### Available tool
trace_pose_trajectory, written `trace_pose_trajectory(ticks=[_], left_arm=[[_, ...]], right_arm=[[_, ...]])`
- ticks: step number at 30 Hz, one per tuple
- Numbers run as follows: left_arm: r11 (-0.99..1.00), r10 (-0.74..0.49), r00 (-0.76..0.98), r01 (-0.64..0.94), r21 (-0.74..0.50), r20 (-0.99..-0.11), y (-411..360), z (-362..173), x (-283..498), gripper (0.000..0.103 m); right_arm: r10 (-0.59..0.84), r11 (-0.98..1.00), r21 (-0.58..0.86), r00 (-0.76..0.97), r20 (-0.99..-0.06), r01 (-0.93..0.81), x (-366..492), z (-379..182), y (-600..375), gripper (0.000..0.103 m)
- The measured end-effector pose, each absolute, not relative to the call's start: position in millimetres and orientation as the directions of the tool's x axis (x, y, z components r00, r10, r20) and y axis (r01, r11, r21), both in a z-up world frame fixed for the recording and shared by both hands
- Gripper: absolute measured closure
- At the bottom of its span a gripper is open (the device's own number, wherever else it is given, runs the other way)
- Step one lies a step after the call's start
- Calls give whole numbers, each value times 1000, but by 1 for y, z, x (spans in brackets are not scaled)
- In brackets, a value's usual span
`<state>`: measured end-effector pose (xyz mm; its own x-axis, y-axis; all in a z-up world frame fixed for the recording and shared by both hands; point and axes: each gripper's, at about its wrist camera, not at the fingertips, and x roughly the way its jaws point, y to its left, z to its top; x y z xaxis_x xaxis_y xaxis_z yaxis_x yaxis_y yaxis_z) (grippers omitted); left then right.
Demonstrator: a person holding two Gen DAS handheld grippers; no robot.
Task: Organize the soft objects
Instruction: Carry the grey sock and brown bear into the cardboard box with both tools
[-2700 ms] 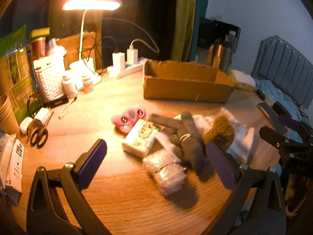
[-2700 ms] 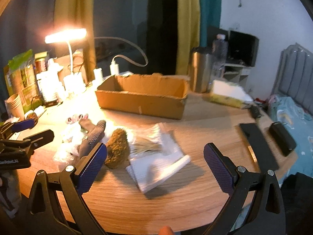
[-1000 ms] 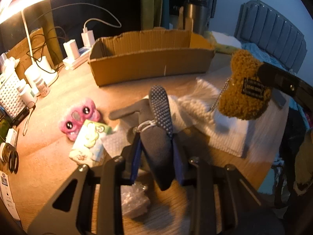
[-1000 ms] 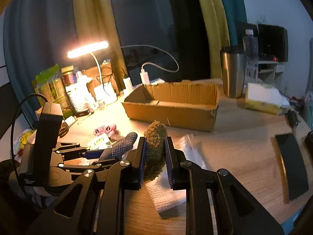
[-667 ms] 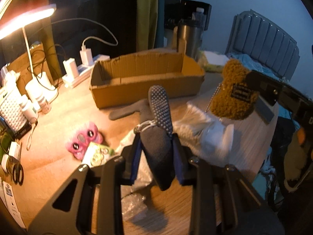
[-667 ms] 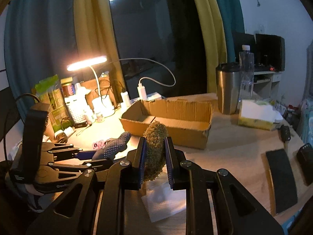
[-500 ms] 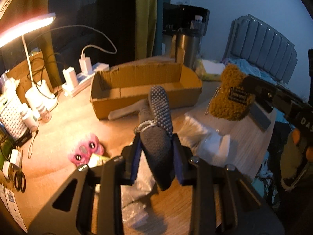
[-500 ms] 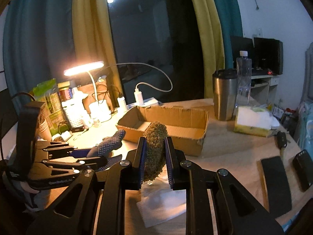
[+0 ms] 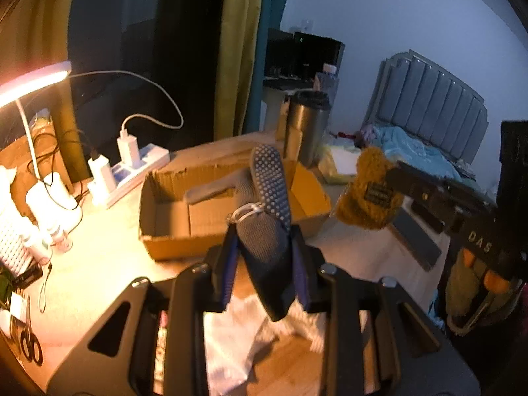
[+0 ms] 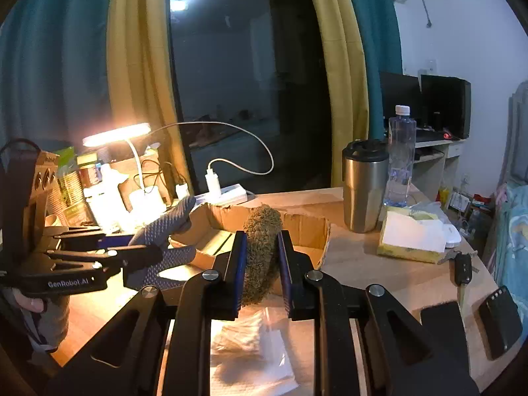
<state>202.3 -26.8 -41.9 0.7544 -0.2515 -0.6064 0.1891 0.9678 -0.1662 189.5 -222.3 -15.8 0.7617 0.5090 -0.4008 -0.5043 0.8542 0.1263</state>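
Observation:
My left gripper (image 9: 264, 260) is shut on a pair of grey dotted socks (image 9: 267, 198) and holds them in the air just in front of the open cardboard box (image 9: 171, 211). The socks also show in the right wrist view (image 10: 161, 231). My right gripper (image 10: 261, 264) is shut on a fuzzy brown plush (image 10: 262, 250), held above the table near the box's near wall (image 10: 307, 227). In the left wrist view the plush (image 9: 369, 194) hangs to the right of the box. A white plastic bag (image 10: 250, 346) lies on the table below.
A lit desk lamp (image 9: 29, 79), a power strip with chargers (image 9: 132, 165) and small bottles stand at the left. A steel tumbler (image 10: 364, 188), a water bottle (image 10: 401, 155), a tissue pack (image 10: 412, 237), car keys (image 10: 462, 264) and dark flat objects (image 10: 498, 316) are at the right. Scissors (image 9: 29, 343) lie at the left edge.
Both grippers have closed on their objects, lifted them off the table and carried them toward the cardboard box. The socks now hang over the box's near wall.

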Motion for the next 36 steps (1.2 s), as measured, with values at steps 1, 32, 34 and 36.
trace_pose_trajectory(ticks=[1, 32, 34, 36], left_arm=[[967, -255, 758, 188, -172, -601, -27, -41, 207, 73], [970, -243, 678, 173, -171, -693, -66, -116, 339, 72], [971, -239, 656, 175, -164, -716, -69, -125, 345, 71], [971, -239, 643, 174, -165, -728, -71, -130, 348, 71]], right_arm=[[507, 855, 125, 763, -401, -503, 193, -15, -223, 83], [484, 869, 192, 697, -529, -457, 306, -77, -213, 83], [481, 869, 192, 685, -548, -456, 310, -85, -210, 83], [474, 872, 193, 677, -563, -450, 314, -91, -208, 83]])
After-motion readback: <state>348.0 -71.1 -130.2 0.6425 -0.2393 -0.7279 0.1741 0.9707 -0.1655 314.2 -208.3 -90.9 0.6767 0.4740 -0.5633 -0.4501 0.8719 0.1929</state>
